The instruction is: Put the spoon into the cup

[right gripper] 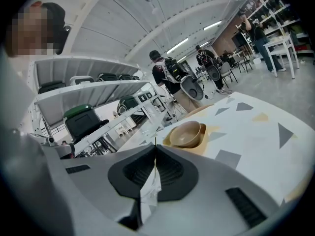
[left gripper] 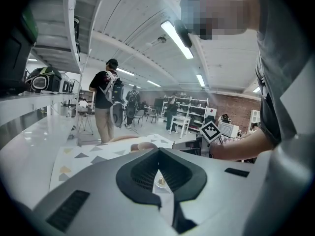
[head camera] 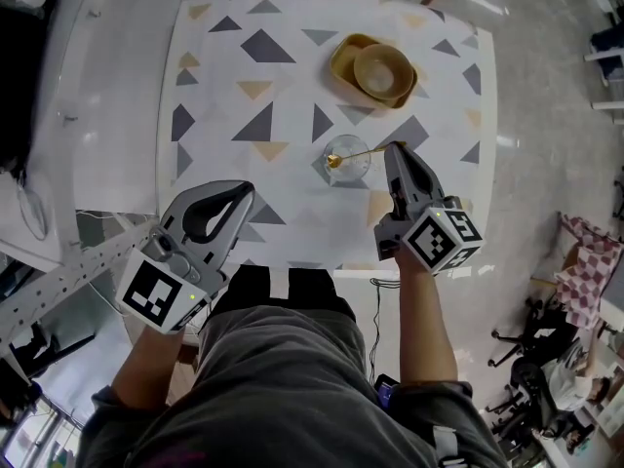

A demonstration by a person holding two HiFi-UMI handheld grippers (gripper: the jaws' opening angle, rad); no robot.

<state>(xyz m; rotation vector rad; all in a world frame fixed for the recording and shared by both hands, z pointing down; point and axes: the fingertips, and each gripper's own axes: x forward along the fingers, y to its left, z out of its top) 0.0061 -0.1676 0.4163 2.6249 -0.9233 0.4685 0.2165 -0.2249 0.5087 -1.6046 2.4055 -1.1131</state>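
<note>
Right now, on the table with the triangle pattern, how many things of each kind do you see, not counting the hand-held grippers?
Clear glass cup: 1
Thin gold metal spoon: 1
Round tan bowl: 1
Square yellow plate: 1
Total: 4

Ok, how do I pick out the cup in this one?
On the table with the triangle-patterned cloth, look at the tip of the right gripper. The cup is the clear glass one with the gold spoon at its mouth, unlike the tan bowl farther back.
</note>
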